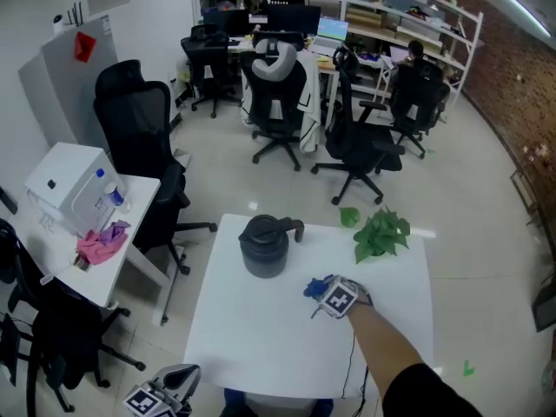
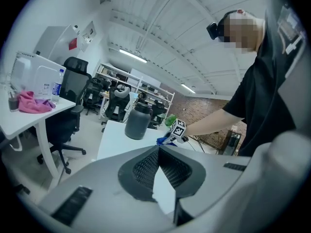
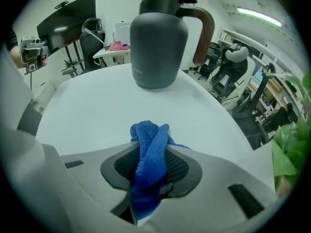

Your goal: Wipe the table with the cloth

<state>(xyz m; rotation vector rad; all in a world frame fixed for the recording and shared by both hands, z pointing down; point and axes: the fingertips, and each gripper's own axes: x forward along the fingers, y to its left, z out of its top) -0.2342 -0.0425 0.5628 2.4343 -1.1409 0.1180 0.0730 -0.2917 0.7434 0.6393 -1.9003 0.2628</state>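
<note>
Head view, cloth: the blue cloth (image 1: pixel 314 287) is lying bunched on the white table (image 1: pixel 261 346), right of centre, and the right gripper (image 1: pixel 323 292) is pinching it from the near-right side.
Head view, neighbours: the dark jug (image 1: pixel 264 247) is standing near the cloth, up and to the left; the plant (image 1: pixel 380 233) is sitting further back on the right.
Head view, other hand: the left gripper (image 1: pixel 169 387) is hanging low by the table's near-left corner, well apart from the cloth, so we are judging the right one as the wiping hand.
Left gripper view, jaws: the left gripper (image 2: pixel 158 148) is showing its pads meeting at the tips with nothing between them.
Left gripper view, direction: the cloth (image 2: pixel 162 140) is lying straight ahead across the table (image 2: pixel 114 140), under the right gripper (image 2: pixel 171 135), with the jug (image 2: pixel 137 122) to its left.
Right gripper view, grip: the right gripper (image 3: pixel 150 149) is clamping the cloth (image 3: pixel 148 164); the fold is running lengthwise along the jaws and bulging out past the tips.
Right gripper view, path: the jug (image 3: pixel 158 42) is standing dead ahead, apart from the cloth, so we are expecting bare table (image 3: pixel 87 115) for the stroke to lie sideways or back, not forward.
</note>
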